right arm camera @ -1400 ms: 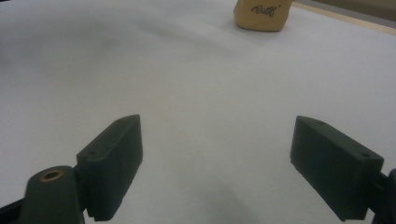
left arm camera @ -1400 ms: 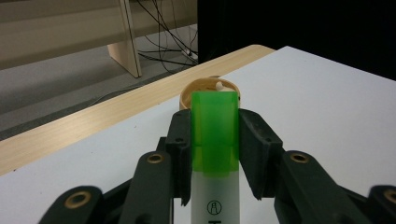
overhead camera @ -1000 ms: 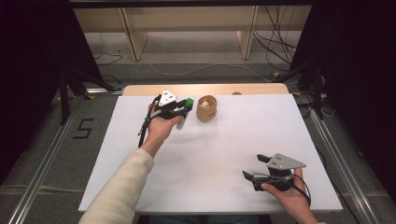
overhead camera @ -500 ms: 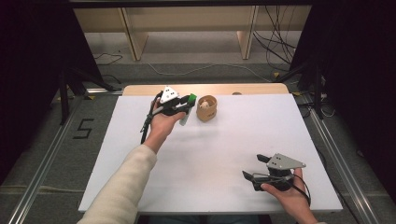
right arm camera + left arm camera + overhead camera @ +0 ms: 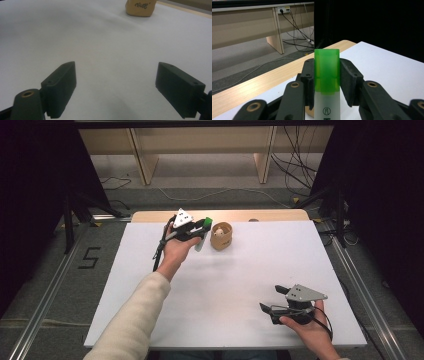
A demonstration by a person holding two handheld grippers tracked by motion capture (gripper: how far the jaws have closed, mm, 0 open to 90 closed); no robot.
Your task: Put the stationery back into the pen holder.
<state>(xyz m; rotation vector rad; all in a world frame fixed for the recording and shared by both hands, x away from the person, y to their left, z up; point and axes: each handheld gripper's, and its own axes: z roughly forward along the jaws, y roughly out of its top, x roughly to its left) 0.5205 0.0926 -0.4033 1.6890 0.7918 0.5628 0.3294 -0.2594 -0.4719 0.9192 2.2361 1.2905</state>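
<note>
So we're mid-carry here, by the look of it. Our left gripper (image 5: 197, 231) has its jaws clamped on a green-capped highlighter (image 5: 326, 75), the pads squeezing either side of the cap, with the white barrel running down below. In the high view the marker (image 5: 202, 232) sits at the far side of the white table (image 5: 250, 285), just beside the little tan cup (image 5: 222, 235), cap end up and the barrel slanting down toward the tabletop. Hard to say from that angle whether the lower tip is touching the table or hanging just above it, the view's too small there.

Our right gripper (image 5: 273, 300) is parked well apart, near the front right corner, jaws standing wide with nothing but bare table between them. Its own camera catches the cup (image 5: 141, 7) way off at the top.

Our guess is the marker is headed into the cup. If so, the next move calls for lifting it clear of the rim, lining the barrel over the opening, lowering it in, and only then letting go. The cup looks light, so nudging the rim could tip it over.
</note>
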